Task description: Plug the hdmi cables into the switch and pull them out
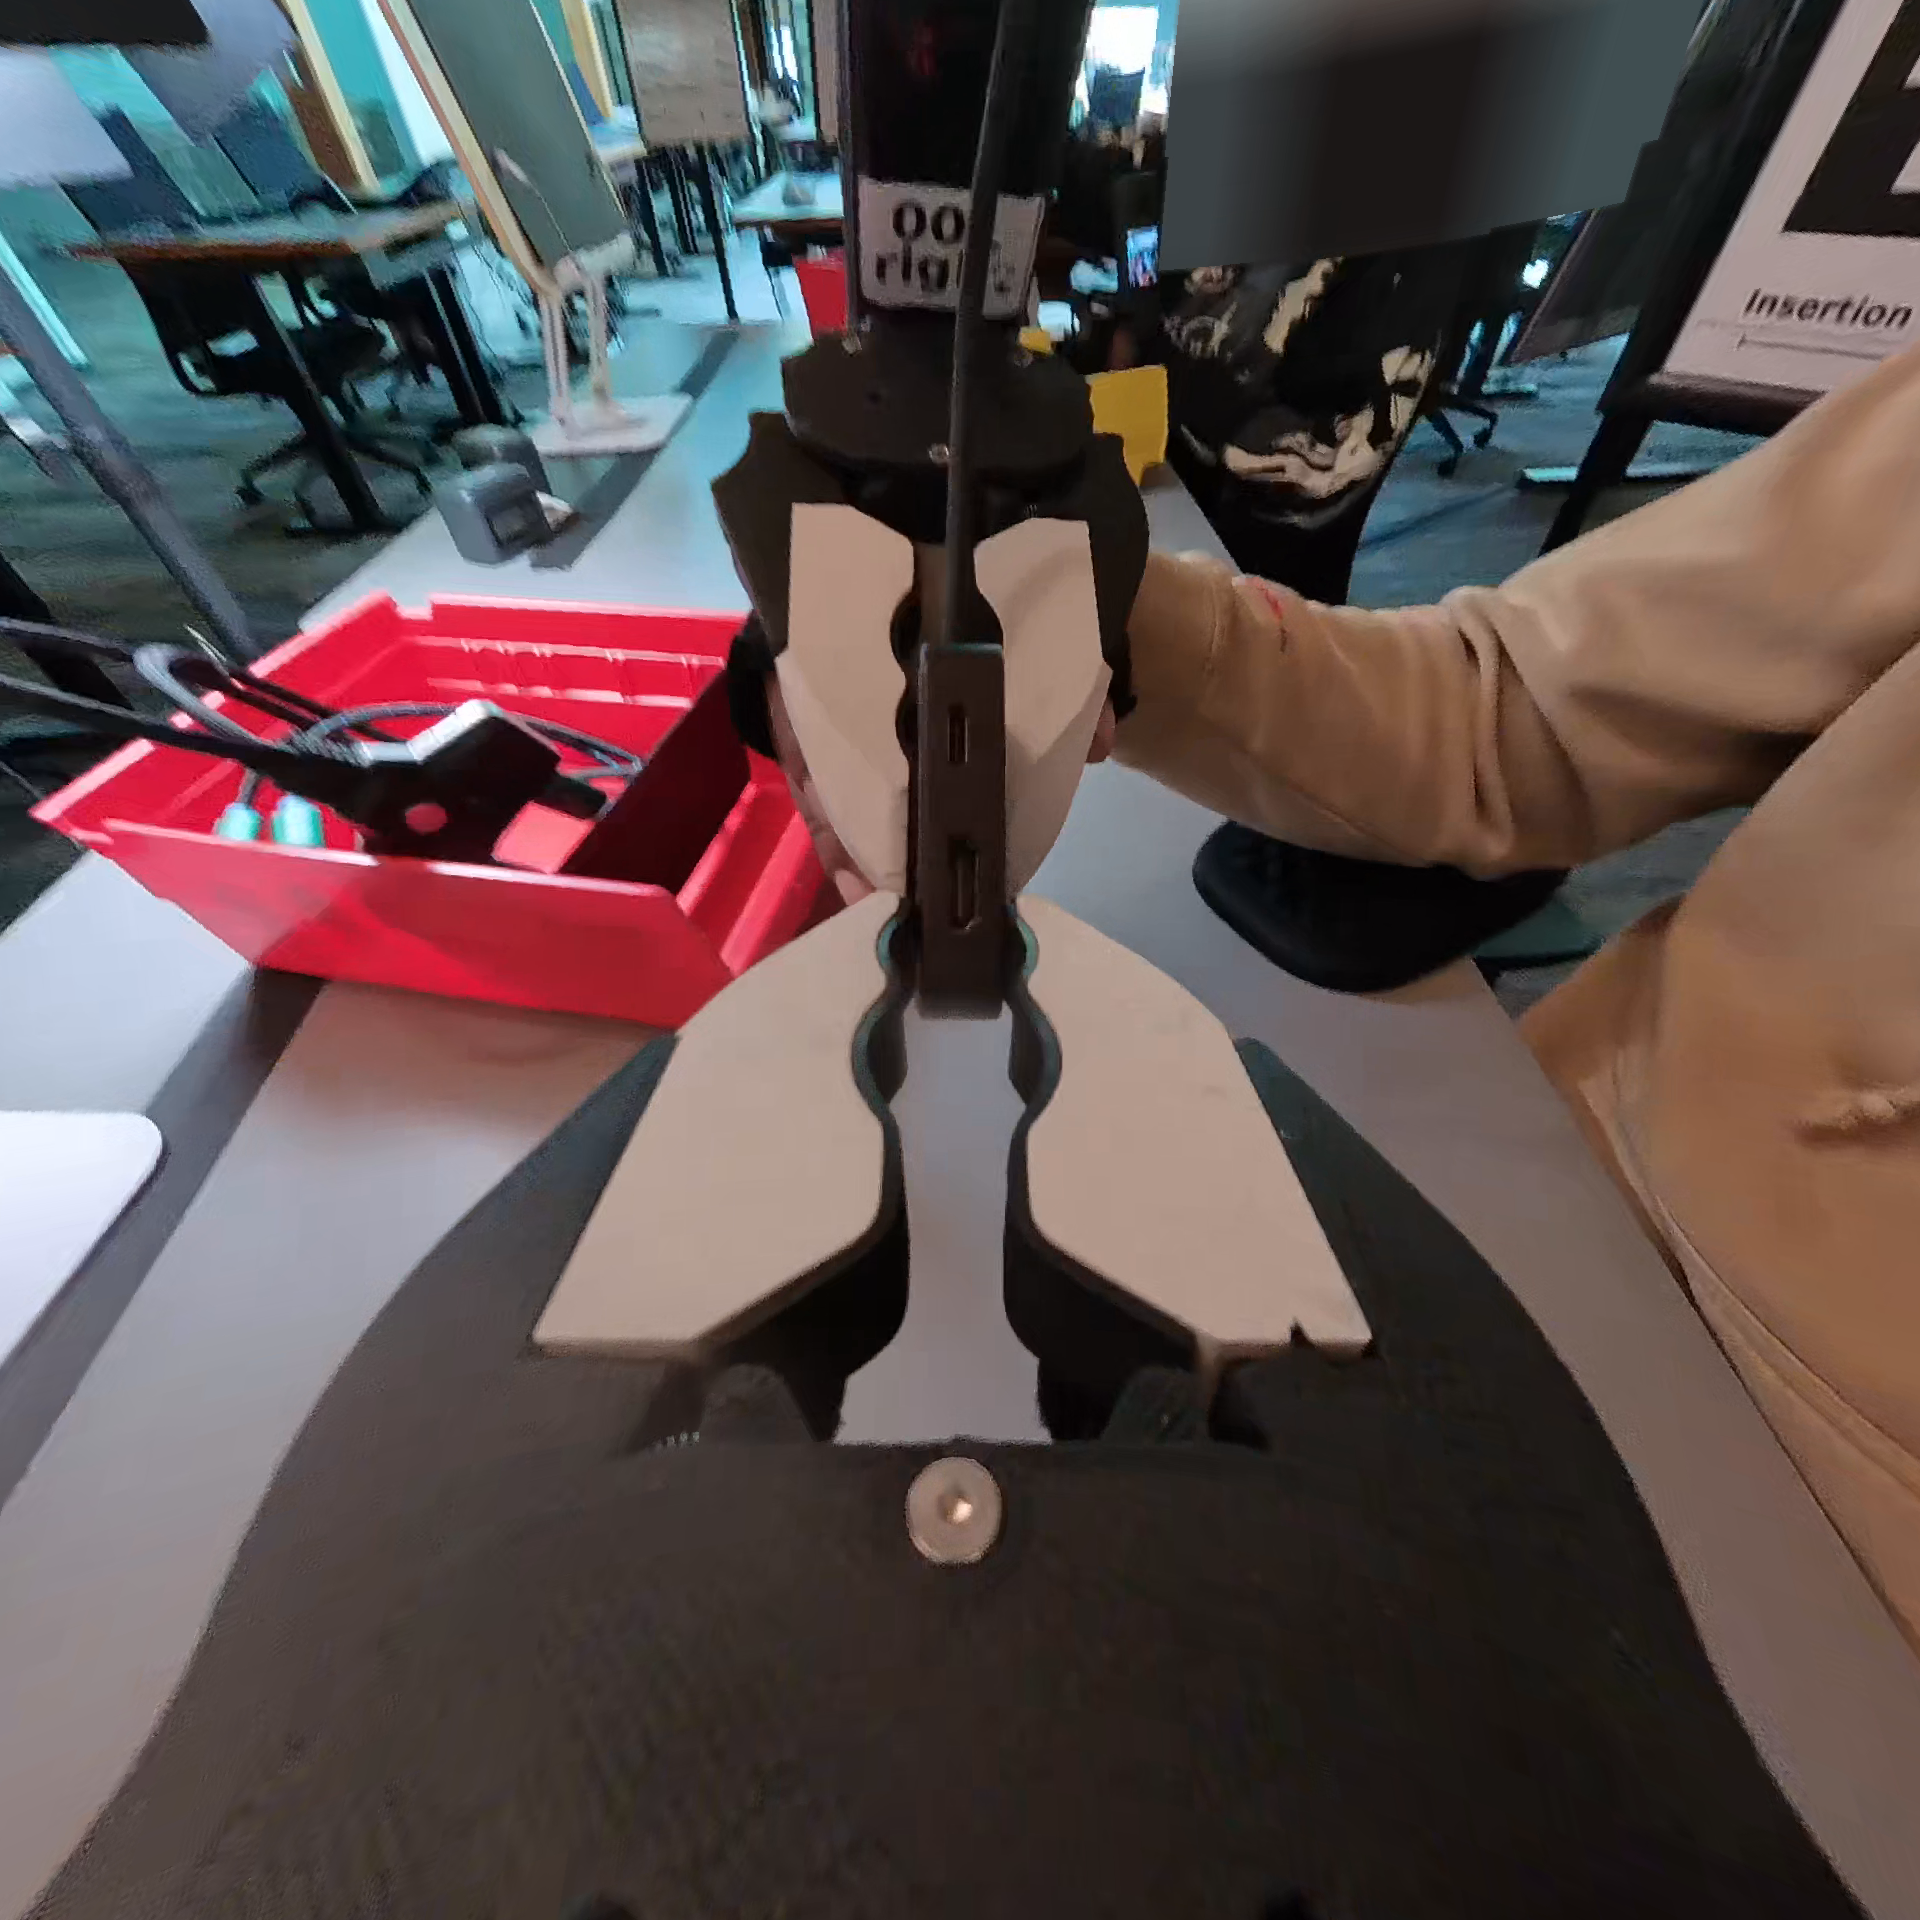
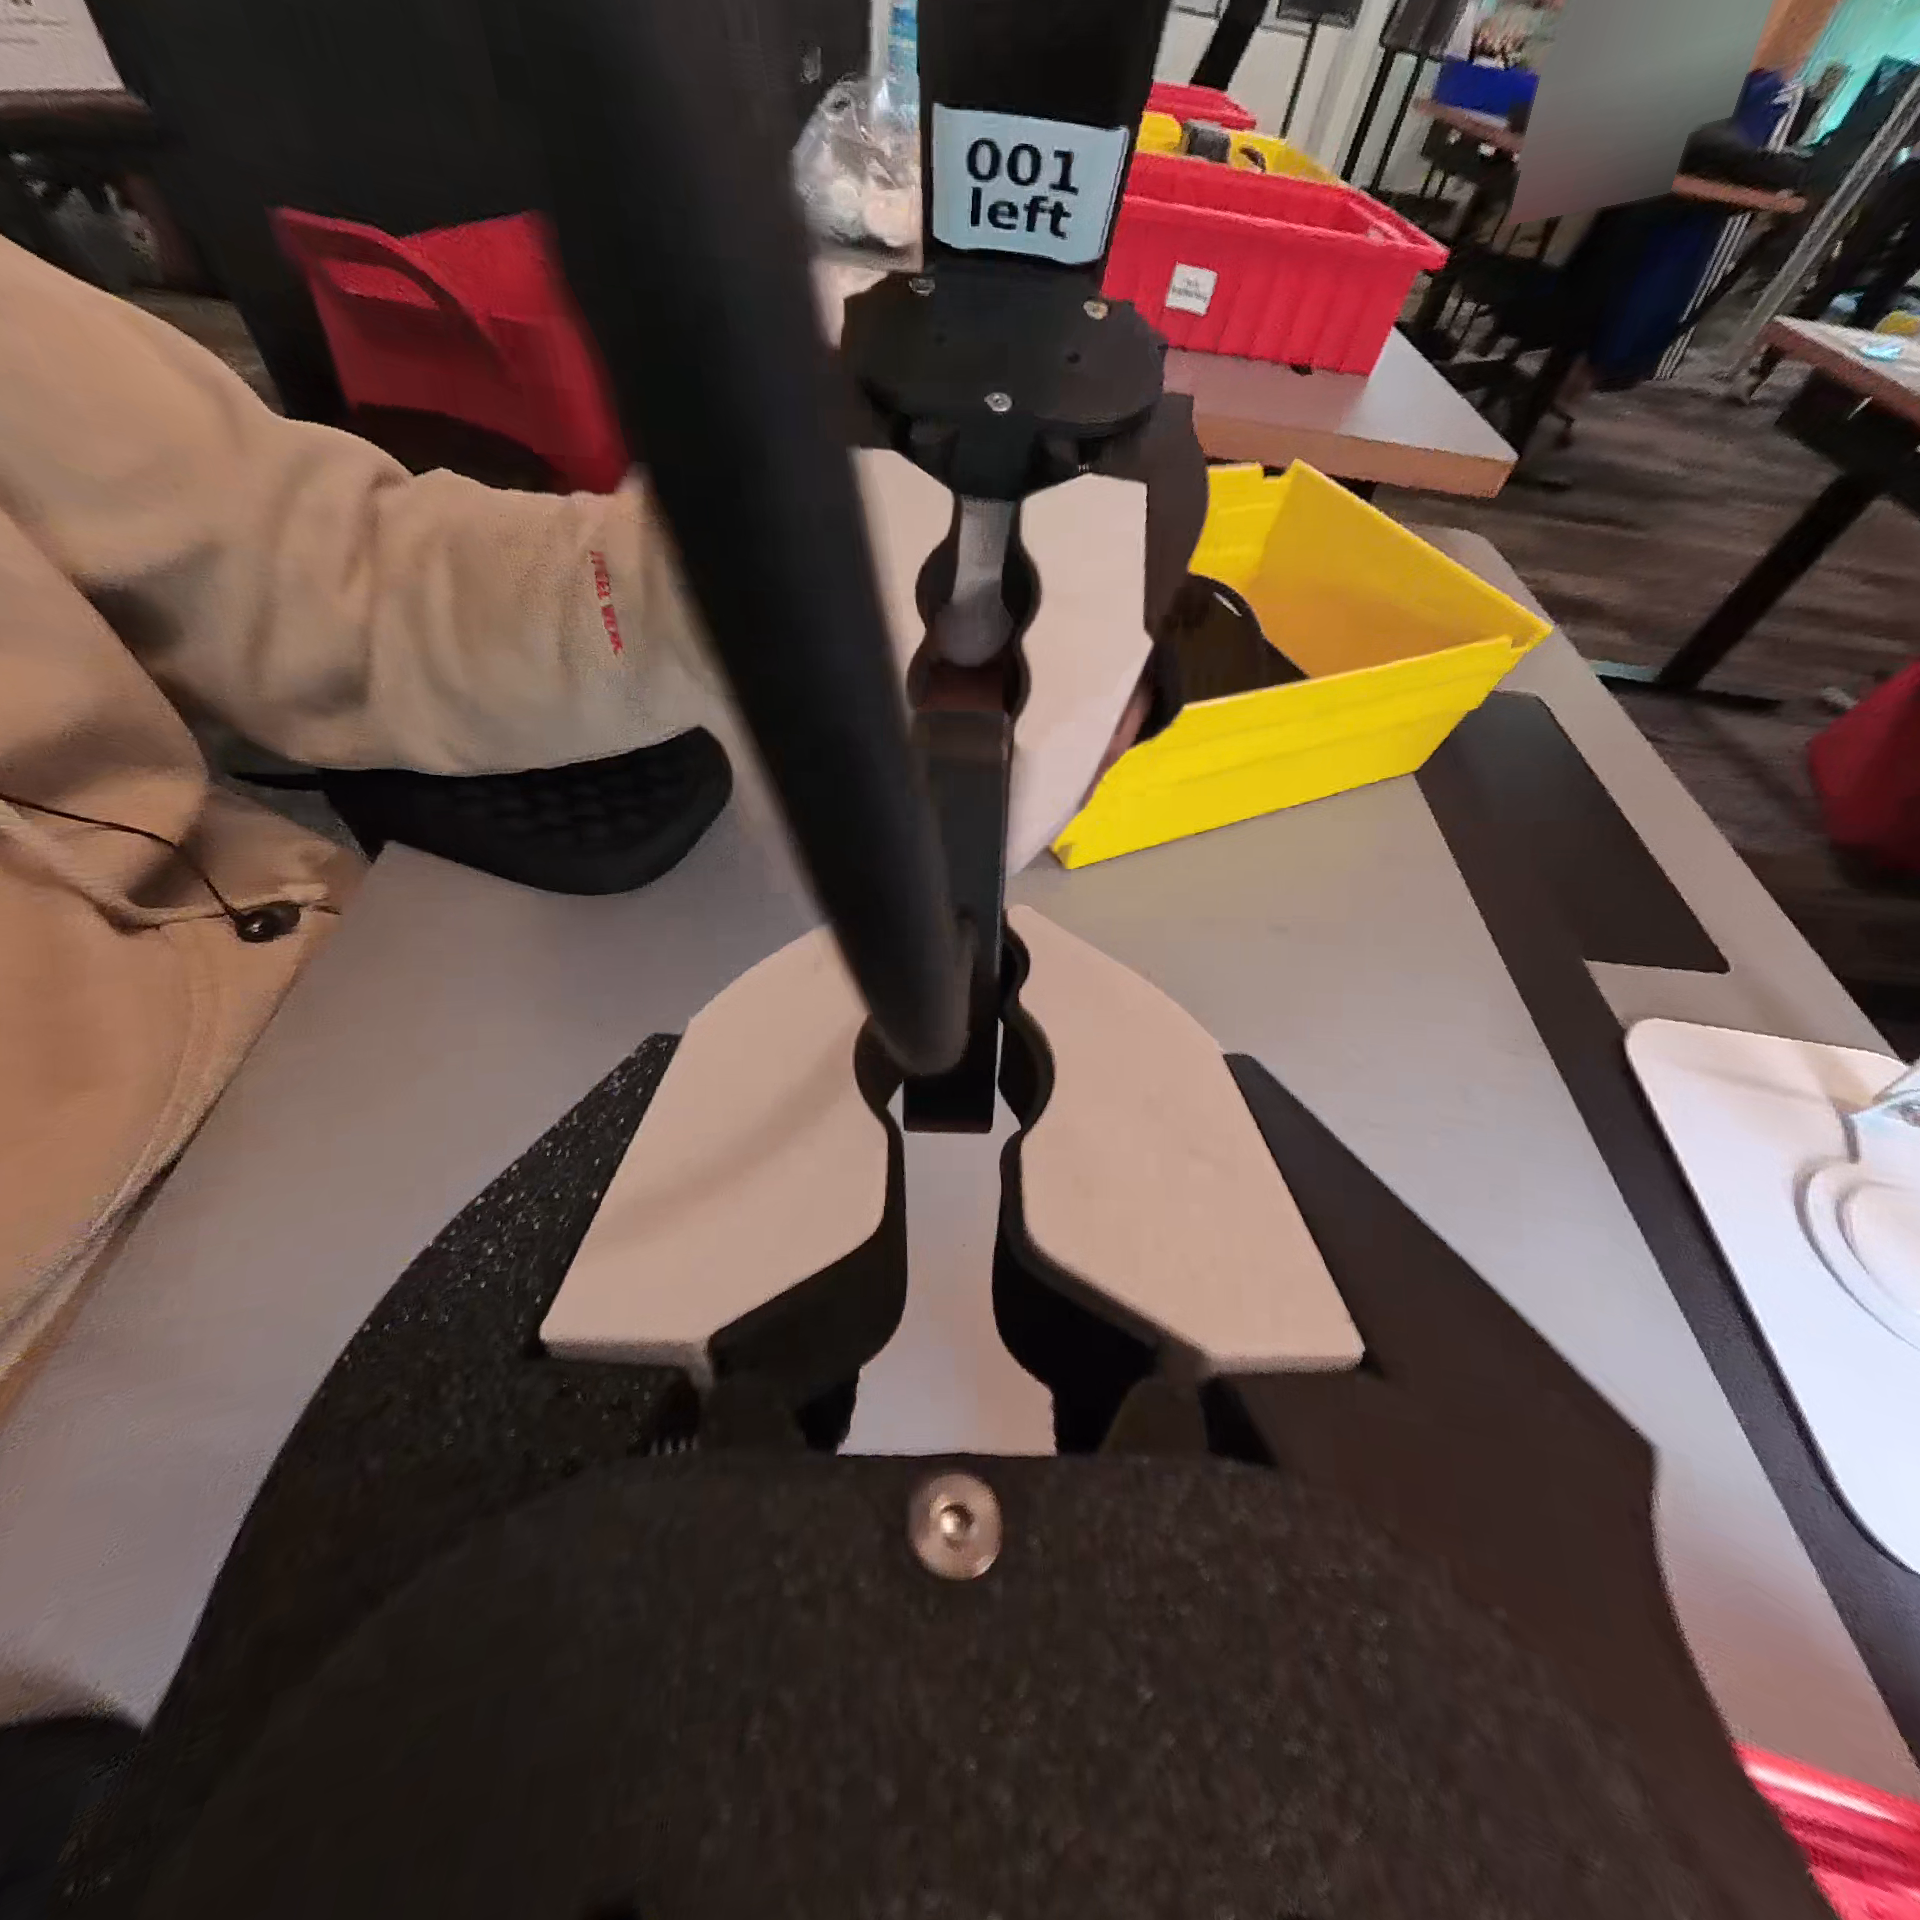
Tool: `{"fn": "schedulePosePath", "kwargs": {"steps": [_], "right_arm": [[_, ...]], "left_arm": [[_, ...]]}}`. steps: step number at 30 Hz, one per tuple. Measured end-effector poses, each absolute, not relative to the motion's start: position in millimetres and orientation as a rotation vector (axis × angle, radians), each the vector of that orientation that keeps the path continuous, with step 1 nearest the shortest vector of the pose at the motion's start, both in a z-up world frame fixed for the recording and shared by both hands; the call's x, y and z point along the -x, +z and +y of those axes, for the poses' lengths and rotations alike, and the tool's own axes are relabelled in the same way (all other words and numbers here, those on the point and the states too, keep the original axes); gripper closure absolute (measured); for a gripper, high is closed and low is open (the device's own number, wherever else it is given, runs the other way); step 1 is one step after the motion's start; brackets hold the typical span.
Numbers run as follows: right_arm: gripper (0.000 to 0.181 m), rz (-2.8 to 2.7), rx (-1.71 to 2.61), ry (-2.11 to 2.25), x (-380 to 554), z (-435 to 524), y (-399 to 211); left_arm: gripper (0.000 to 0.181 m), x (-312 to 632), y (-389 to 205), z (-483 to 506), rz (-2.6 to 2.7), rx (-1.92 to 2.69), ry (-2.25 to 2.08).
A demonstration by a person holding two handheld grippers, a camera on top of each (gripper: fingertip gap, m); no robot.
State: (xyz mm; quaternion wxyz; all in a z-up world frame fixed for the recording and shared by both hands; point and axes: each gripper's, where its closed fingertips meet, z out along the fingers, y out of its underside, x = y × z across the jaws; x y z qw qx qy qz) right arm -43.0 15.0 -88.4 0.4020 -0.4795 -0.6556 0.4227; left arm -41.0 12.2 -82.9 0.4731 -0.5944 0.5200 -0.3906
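Two grippers' fingers (image 1: 891, 977) clamp one switch (image 1: 958, 831), facing tip-to-tip

Two grippers (image 1: 958, 935) (image 2: 951, 1039), one switch (image 1: 961, 821), one red bin (image 1: 416, 914), one yellow bin (image 2: 1309, 727)

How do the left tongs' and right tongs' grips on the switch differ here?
The left tongs pinch the bare end of the switch; the right tongs hold the end where the black cable leaves. The left tongs grip with just their tips; the switch sits deeper in the right tongs. Both are shut on the same switch, facing each other over the grey table.
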Motion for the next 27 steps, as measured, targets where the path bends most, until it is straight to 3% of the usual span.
{"fn": "schedulePosePath", "kwargs": {"steps": [7, 17, 23, 27], "right_arm": [[0.162, -1.328, 0.972, 1.365, 46.7, 2.7, -24.5], [0.161, -0.961, 0.998, 1.45, 64.9, 21.6, -5.5], [0.168, -1.051, 0.981, 1.328, 63.8, 16.2, -6.5], [0.168, -1.206, 0.903, 0.964, 56.0, 15.4, -9.8]], "left_arm": [[0.167, 46.5, -26.7, 6.5, 1.002, 1.166, -1.231], [0.167, 67.6, 0.9, 17.9, 0.691, 0.925, -1.355], [0.166, 62.1, -6.0, 15.5, 0.766, 0.969, -1.348], [0.158, 66.5, -15.9, 20.2, 0.864, 1.1, -1.231]]}}
